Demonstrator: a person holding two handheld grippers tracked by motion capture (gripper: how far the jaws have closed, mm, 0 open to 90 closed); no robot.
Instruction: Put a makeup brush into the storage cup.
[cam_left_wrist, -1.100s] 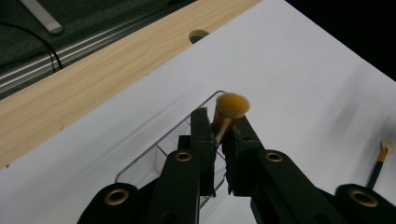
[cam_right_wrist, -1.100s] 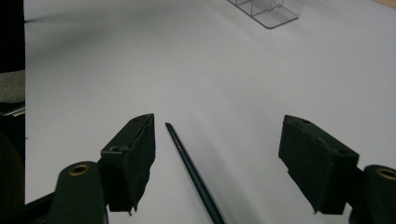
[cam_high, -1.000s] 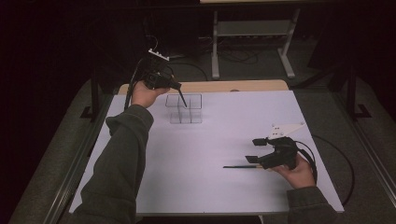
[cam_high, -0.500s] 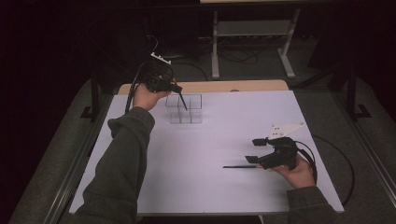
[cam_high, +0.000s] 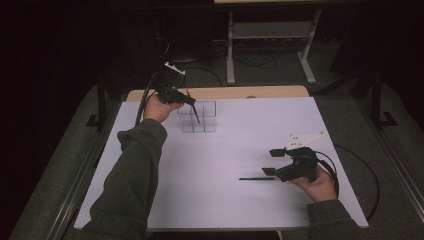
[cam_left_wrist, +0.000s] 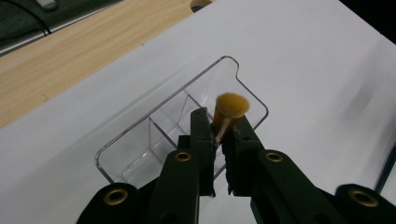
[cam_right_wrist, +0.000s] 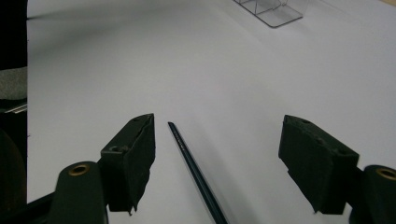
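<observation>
- Seen from above, a white desk carries a clear compartment organizer at about 11 o'clock.
- The left gripper has its fingers pinched on a makeup brush with an orange-tipped head, held tilted above the organizer's end compartment.
- The right gripper rests at 4 o'clock, fingers spread wide, with a dark slender pencil lying on the desk between them, untouched.
- Judged step: placing the brush in the organizer. Next, it needs lowering into a compartment, then releasing.
</observation>
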